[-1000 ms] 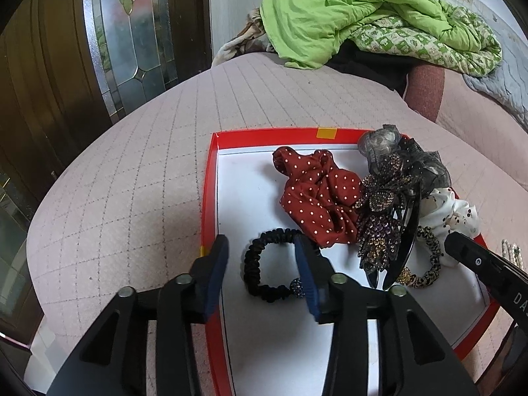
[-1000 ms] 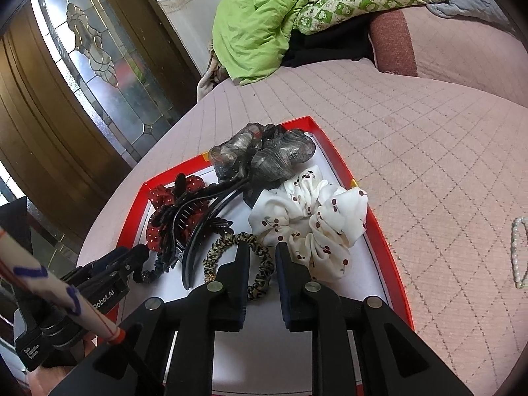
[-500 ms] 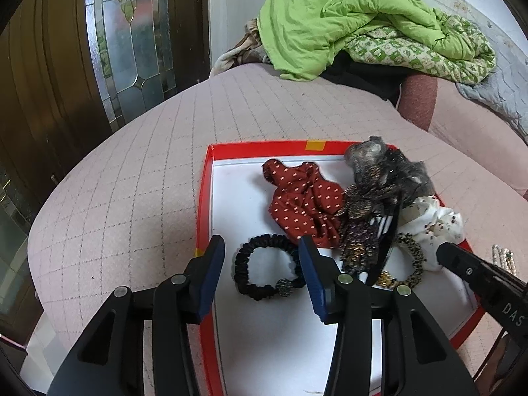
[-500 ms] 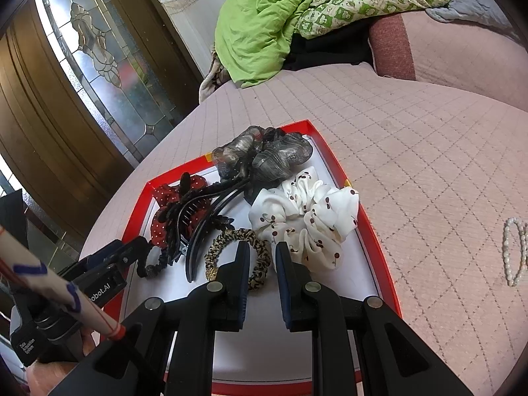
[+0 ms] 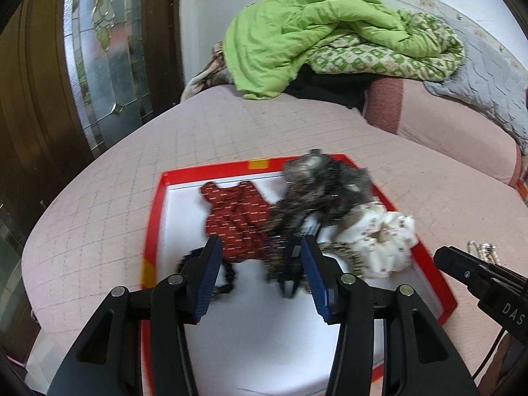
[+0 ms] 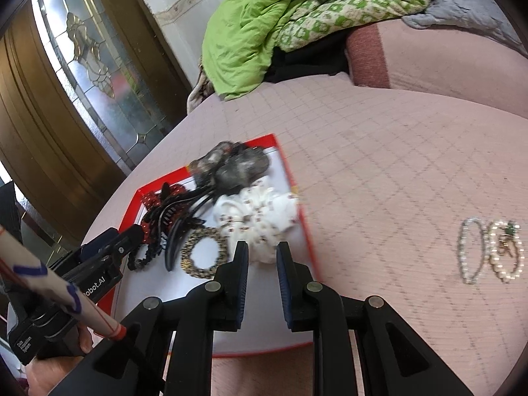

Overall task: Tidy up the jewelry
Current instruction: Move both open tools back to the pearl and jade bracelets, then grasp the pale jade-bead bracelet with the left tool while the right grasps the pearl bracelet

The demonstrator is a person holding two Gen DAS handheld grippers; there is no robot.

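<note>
Bracelets point(image 6: 490, 250) lie on the bed, right of the tray point(image 6: 305, 227); light, slippery beads, pinch one side. Both hand-held grippers, left point(image 5: 260, 272) and right point(image 6: 262, 270), are open and empty.

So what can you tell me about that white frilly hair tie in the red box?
The white scrunchie is a puffy ring of gathered, soft-looking cloth, cream white with small dark specks. It lies flat in the red tray, hard against its right rim. A grey gauzy bow lies just behind it, and a leopard-print hair tie sits to its left. The right tongs hover open in front of it, not gripping it.
</note>
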